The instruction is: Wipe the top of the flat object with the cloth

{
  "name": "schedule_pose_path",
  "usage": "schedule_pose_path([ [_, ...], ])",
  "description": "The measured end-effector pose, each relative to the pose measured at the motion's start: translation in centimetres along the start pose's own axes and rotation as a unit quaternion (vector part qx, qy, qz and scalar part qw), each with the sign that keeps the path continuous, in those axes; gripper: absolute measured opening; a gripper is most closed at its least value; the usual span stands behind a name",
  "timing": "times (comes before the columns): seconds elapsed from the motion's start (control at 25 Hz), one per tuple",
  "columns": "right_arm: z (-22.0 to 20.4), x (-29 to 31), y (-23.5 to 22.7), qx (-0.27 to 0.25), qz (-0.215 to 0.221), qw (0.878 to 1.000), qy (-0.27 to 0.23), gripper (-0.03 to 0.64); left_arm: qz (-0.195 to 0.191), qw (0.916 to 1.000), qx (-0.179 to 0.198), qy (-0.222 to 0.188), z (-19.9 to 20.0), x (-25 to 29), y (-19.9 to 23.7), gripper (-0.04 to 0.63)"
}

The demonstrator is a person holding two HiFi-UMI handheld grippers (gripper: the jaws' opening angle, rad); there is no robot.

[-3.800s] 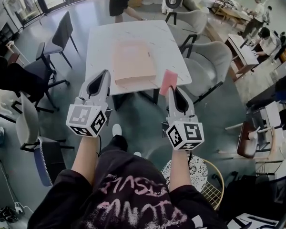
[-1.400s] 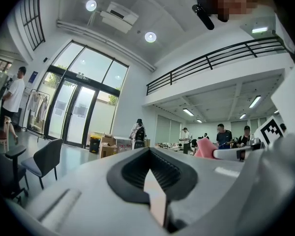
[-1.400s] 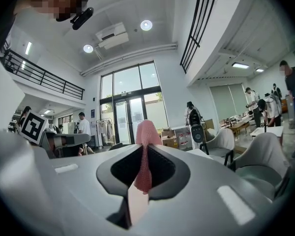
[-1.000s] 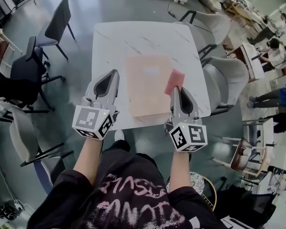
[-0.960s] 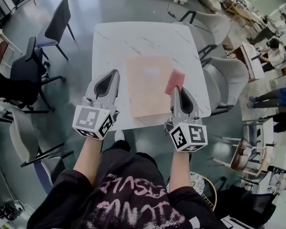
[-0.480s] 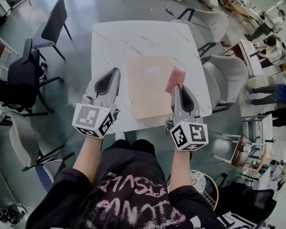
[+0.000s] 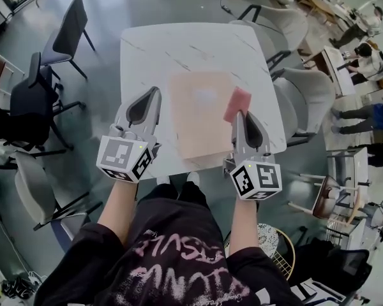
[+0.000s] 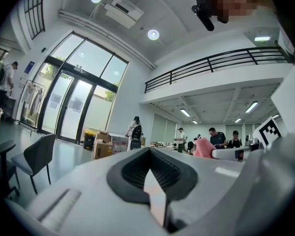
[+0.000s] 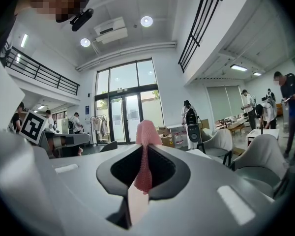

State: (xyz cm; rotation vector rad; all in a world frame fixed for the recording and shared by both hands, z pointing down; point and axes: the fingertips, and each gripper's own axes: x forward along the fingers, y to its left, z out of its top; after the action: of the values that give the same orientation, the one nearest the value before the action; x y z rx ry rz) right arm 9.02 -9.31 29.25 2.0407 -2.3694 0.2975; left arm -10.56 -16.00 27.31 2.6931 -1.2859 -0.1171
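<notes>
Pinches pink cloth (image 7: pixel 237 103) in right gripper (image 7: pixel 237 112) by the beige flat object's (image 7: pixel 198 116) right edge on the table (image 7: pixel 147 50); holds left gripper (image 7: pixel 152 94) closed, empty. Lower flat, press lightly, sweep overlapping strokes.

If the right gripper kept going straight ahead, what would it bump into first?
Probably nothing nearby: the right gripper, shut on the pink cloth, points roughly level over the table toward open room; depth is unclear.

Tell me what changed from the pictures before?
The person stepped closer: both grippers moved forward over the table, the right gripper carrying the pink cloth to the flat object's right edge. Nothing grabbed or dropped: it still pinches the cloth, the left gripper stays shut and empty, the flat object hasn't moved.
</notes>
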Motion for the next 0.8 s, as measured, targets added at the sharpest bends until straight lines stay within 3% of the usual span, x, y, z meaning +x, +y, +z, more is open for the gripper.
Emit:
schedule_pose_path([
  [0.44,-0.5,0.5,-2.2,0.008,0.013,1.000,0.007,0.049,0.019,0.9998,0.004,0.010,-1.0,1.1,-0.8,0.001],
  [0.8,0.3,0.5,-4.2,0.011,0.023,1.000,0.007,0.049,0.030,0.9994,0.020,-0.001,0.6,2.1,-2.0,0.001],
])
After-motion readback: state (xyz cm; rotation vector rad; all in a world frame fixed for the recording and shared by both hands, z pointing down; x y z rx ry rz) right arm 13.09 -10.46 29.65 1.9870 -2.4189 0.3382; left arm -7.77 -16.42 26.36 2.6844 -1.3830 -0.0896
